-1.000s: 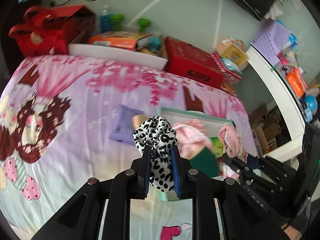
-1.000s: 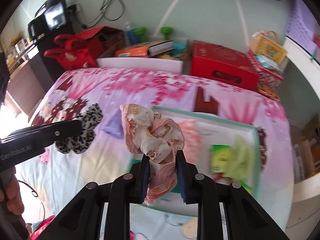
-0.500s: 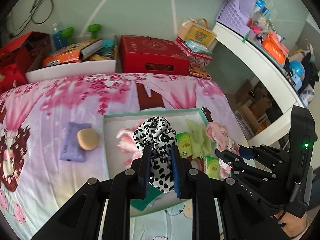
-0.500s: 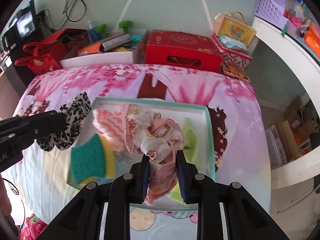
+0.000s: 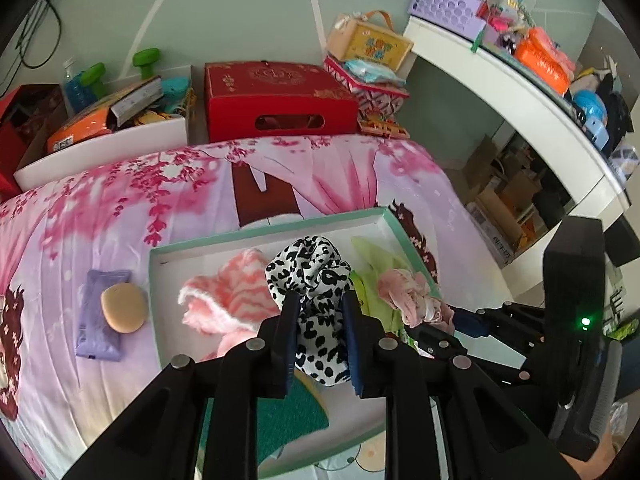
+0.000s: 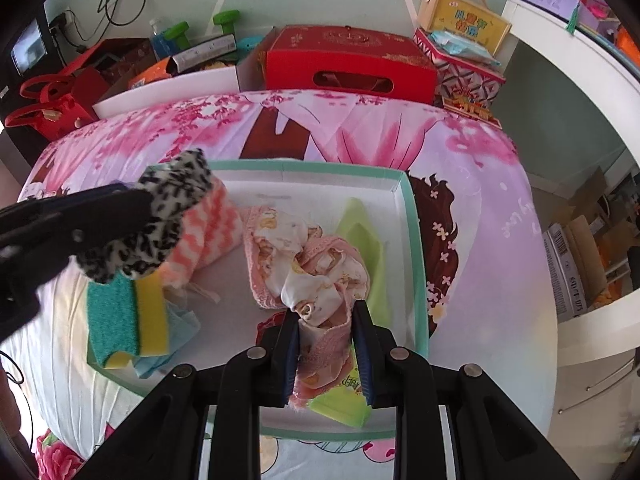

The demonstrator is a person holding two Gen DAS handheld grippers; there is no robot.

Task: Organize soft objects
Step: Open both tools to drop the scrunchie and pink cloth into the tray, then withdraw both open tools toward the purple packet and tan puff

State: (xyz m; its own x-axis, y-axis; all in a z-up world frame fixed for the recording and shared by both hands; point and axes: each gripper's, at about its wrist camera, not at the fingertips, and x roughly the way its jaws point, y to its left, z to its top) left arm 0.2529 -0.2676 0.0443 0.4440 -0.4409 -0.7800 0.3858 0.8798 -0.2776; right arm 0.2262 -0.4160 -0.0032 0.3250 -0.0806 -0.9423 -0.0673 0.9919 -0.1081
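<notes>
Over the tray (image 6: 412, 240), both grippers hang to drop soft things inside: left gripper (image 5: 318, 340) pinches the spotted scrunchie (image 5: 308, 272), right gripper (image 6: 326, 344) clamps the pink cloth (image 6: 312, 268) near the right rim.

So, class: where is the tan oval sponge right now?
In the left wrist view, the tan oval sponge lies on a purple packet on the bedspread, just left of the green-rimmed tray, outside it.

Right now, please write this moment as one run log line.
left gripper: holds leopard scrunchie | right gripper: holds pink cloth | both over tray
</notes>
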